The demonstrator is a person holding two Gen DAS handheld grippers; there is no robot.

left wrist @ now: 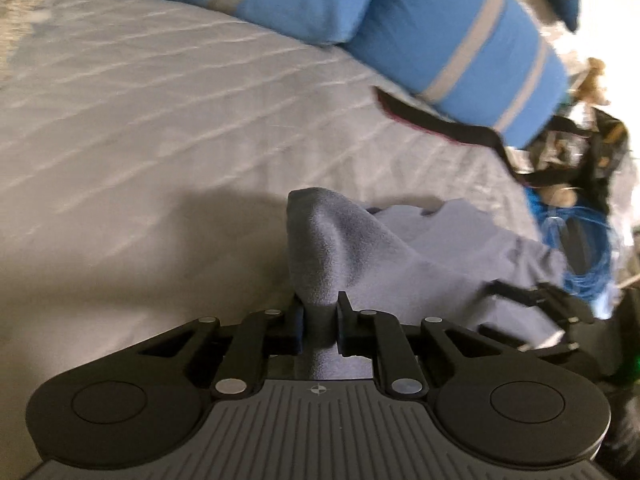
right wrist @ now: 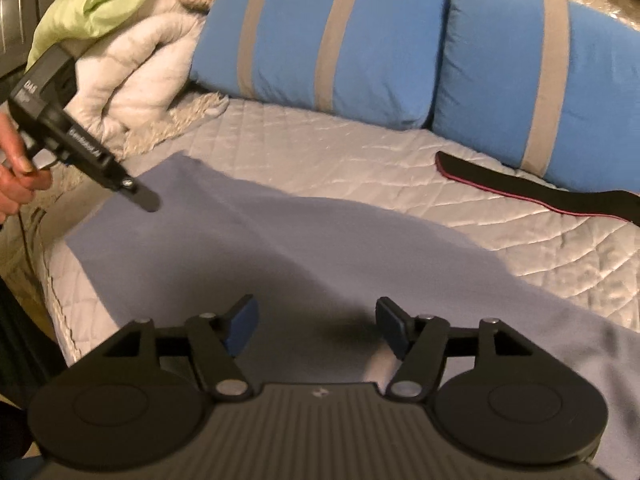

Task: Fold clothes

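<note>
On the far left of the right wrist view, a person's hand (right wrist: 16, 168) holds the left gripper (right wrist: 146, 200). Behind it a green cloth (right wrist: 96, 0) lies on a puffy white blanket (right wrist: 136, 68). The tip of that gripper sits at the far left corner of the gray-blue cloth (right wrist: 320, 248). In the left wrist view, the left gripper (left wrist: 320, 316) is closed tight on a bunch of this cloth (left wrist: 332, 248), and the pinched part stands up in a peak above the bed (left wrist: 140, 140).

The cloth lies spread out on the bed's white quilted cover (right wrist: 340, 160), from the left corner to the near right side. The right gripper (right wrist: 316, 328) is over the near part of the cloth. Its jaws stand wide apart, and nothing is pressed between its blue pads (right wrist: 242, 328).

Further right, two blue pillows with gray stripes (right wrist: 400, 48) lean at the back of the bed. A black strap (right wrist: 540, 188) lies on the cover in front of the right pillow.
</note>
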